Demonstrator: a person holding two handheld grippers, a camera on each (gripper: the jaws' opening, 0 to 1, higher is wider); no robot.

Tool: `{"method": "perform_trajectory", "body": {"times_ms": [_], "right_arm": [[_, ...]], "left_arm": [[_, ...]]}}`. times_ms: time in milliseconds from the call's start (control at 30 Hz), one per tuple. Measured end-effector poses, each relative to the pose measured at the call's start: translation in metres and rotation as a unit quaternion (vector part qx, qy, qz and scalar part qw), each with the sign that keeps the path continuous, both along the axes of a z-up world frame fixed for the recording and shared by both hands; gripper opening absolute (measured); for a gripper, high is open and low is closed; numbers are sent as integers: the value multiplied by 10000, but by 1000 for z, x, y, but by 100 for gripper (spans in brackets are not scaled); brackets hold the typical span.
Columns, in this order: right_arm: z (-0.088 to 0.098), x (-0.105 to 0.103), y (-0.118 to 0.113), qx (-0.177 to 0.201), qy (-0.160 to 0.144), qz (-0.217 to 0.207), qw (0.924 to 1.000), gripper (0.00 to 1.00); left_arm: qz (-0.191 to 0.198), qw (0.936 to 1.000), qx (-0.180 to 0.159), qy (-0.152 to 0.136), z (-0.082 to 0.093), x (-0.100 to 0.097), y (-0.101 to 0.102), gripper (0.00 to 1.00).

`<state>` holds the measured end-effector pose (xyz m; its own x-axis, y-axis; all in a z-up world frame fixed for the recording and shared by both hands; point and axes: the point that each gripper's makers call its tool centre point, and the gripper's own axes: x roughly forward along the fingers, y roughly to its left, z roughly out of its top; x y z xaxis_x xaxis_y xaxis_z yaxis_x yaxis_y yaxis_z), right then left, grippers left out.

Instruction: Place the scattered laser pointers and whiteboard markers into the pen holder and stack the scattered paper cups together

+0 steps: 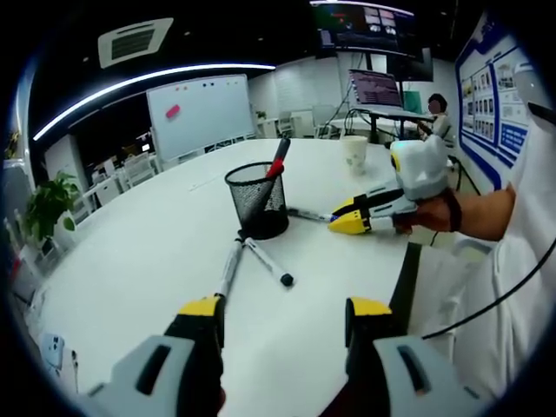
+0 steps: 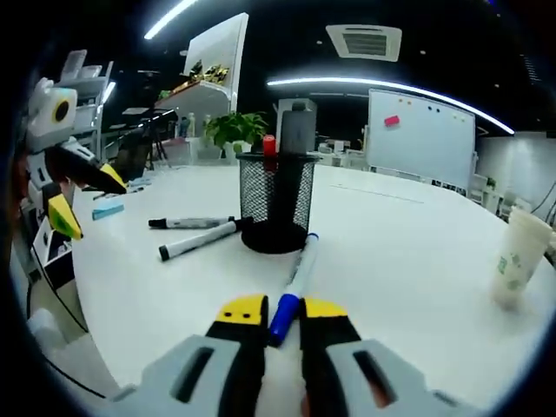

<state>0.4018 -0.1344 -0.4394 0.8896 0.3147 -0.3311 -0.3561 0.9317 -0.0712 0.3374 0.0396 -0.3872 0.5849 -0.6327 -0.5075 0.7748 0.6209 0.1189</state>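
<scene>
A black mesh pen holder (image 1: 257, 198) (image 2: 276, 208) stands mid-table with a red-capped marker (image 1: 278, 161) (image 2: 269, 144) upright in it. Two markers (image 1: 268, 262) (image 2: 198, 240) lie crossed on the white table beside the holder. My left gripper (image 1: 285, 308) (image 2: 87, 198) hovers open a little short of them, nothing between its fingers. My right gripper (image 2: 282, 311) (image 1: 341, 217) is shut on a blue-capped whiteboard marker (image 2: 295, 278) (image 1: 308, 215) that lies flat, its far end near the holder's base. One paper cup (image 1: 354, 154) (image 2: 519, 256) stands further off.
A small blue item (image 2: 109, 211) lies near the table edge. A phone (image 1: 52, 347) rests near the table's corner. A whiteboard (image 1: 200, 113), a plant (image 1: 48, 204) and a seated person (image 1: 437, 113) at a desk are beyond the table.
</scene>
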Motion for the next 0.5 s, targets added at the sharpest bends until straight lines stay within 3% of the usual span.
{"method": "perform_trajectory", "body": {"times_ms": [500], "right_arm": [[0, 4, -11, 105, -12, -288, 9995, 11]], "left_arm": [[5, 10000, -5, 9, -1, 0, 1, 57]]}}
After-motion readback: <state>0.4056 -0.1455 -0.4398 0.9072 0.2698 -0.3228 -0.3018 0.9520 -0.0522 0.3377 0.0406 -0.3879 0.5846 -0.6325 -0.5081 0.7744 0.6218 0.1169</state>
